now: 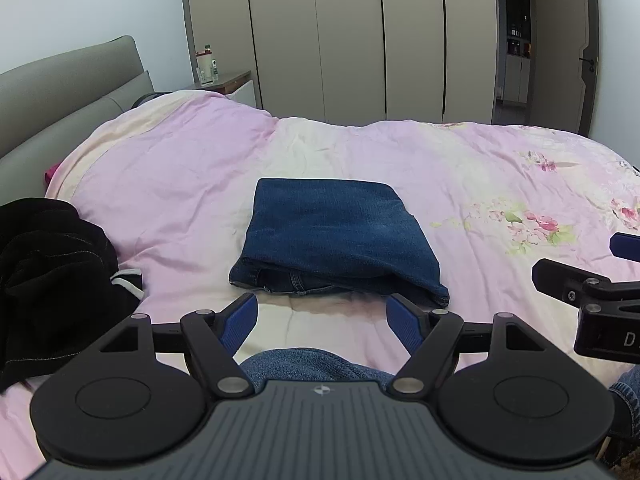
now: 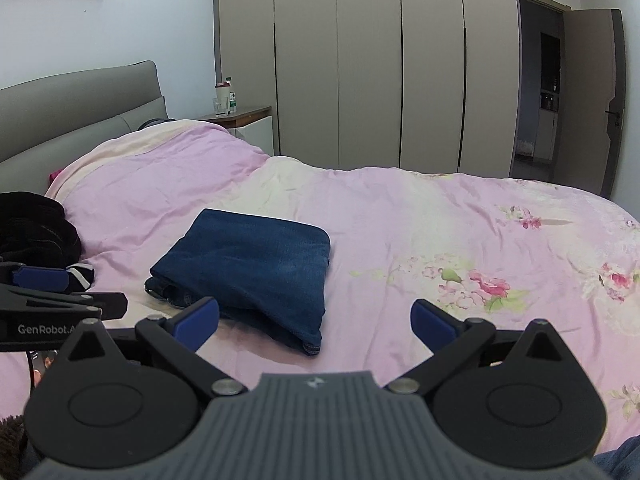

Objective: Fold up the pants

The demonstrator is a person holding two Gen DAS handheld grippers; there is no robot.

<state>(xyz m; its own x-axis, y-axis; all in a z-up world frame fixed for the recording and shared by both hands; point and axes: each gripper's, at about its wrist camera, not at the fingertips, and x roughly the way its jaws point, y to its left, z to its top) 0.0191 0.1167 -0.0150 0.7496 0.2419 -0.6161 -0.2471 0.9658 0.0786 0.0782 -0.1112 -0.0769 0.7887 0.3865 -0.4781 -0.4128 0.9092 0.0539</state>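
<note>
Centrally, folded blue pants (image 1: 340, 240) lying flat on pink floral duvet (image 1: 500, 168), compact rectangle, open edges toward camera. Left gripper (image 1: 322, 316) spread wide, nothing btwn blue pads, hovering just short of pants' near edge. Right gripper (image 2: 314, 320) likewise spread, empty, near pants' right corner. Black clothes pile (image 1: 44, 280) at left. Grey wardrobe (image 1: 352, 40) w/ tall doors behind.

I count one pair of folded blue jeans (image 1: 340, 240) on one pink floral duvet (image 1: 500, 168), and one heap of black clothing (image 1: 48, 280) at its left side. I have two grippers in sight, the left gripper (image 1: 322, 320) and the right gripper (image 2: 316, 320), each with two blue-padded fingers spread apart. Behind the bed I make out one nightstand (image 2: 248, 120) and one wardrobe (image 2: 368, 64) showing five door panels.
</note>
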